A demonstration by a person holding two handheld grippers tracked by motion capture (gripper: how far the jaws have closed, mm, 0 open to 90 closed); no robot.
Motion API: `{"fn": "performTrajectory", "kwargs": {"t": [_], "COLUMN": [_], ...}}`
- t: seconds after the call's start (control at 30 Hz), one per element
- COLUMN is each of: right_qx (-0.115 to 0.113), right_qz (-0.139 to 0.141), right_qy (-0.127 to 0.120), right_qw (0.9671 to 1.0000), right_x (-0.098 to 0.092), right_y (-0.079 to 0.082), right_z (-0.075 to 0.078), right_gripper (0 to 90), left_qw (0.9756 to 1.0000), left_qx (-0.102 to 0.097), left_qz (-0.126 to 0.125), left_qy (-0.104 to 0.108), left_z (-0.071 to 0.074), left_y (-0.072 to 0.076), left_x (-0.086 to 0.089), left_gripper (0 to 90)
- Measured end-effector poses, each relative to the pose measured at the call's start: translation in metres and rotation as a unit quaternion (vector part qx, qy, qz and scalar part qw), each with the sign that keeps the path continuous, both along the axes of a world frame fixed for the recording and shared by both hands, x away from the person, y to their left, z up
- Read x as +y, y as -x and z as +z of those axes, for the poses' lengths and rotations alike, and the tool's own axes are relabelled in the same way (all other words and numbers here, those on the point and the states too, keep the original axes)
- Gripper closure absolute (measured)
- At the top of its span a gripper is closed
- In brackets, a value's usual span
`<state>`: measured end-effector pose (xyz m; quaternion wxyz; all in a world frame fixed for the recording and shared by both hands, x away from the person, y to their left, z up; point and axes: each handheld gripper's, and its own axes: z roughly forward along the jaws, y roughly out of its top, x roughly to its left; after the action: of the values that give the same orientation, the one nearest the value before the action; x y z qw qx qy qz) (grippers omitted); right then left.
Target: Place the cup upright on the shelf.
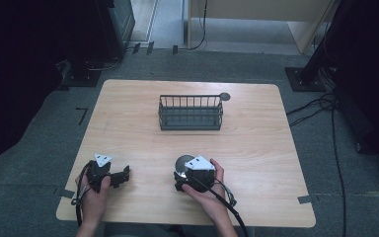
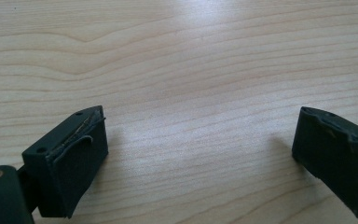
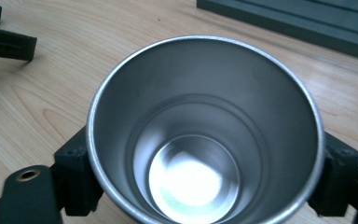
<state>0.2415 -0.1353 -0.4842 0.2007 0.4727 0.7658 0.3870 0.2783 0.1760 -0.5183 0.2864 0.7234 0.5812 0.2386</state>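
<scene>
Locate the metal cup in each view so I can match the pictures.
High view: metal cup low centre, clamped by the right gripper.
Left gripper view: bare table between open jaws.
Right gripper view: cup central, seen from above.
Shared landmark: wire basket.

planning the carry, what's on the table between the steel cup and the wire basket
Nothing: in the high view, only bare wood lies between the steel cup in the right gripper and the wire basket.

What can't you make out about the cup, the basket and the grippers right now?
- Steel cup: outer wall hidden by its own rim in the right gripper view; in the high view the right gripper covers most of it.
- Wire basket: contents too small to tell in the high view.
- Left gripper: body cut off by the bottom edge.
</scene>
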Motion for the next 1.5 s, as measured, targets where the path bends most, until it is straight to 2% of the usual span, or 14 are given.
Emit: {"fn": "performTrajectory", "kwargs": {"t": [0.33,0.63,1.2,1.5], "right_qx": [-0.007,-0.013,-0.043,-0.043], "right_qz": [0.005,0.005,-0.011,-0.02], "right_qy": [-0.022,-0.031,-0.05,-0.061], "right_qw": [0.9997,0.9994,0.9977,0.997], "right_x": [-0.003,-0.006,-0.022,-0.029], "right_y": [0.001,-0.003,-0.027,-0.045], "right_z": [0.007,0.019,0.058,0.067], "right_gripper": [18.7,18.7,18.7,18.7], "left_qw": [1.0,1.0,1.0,1.0], "left_qx": [0.0,0.0,-0.001,-0.001], "left_qz": [0.0,0.0,0.002,0.001], "left_qy": [0.0,0.0,0.002,0.001], "left_z": [0.0,0.0,0.0,0.0], "left_y": [0.0,0.0,0.0,0.0], "left_x": [0.0,0.0,0.0,0.0], "left_gripper": [3.8,3.7,3.8,3.8]}}
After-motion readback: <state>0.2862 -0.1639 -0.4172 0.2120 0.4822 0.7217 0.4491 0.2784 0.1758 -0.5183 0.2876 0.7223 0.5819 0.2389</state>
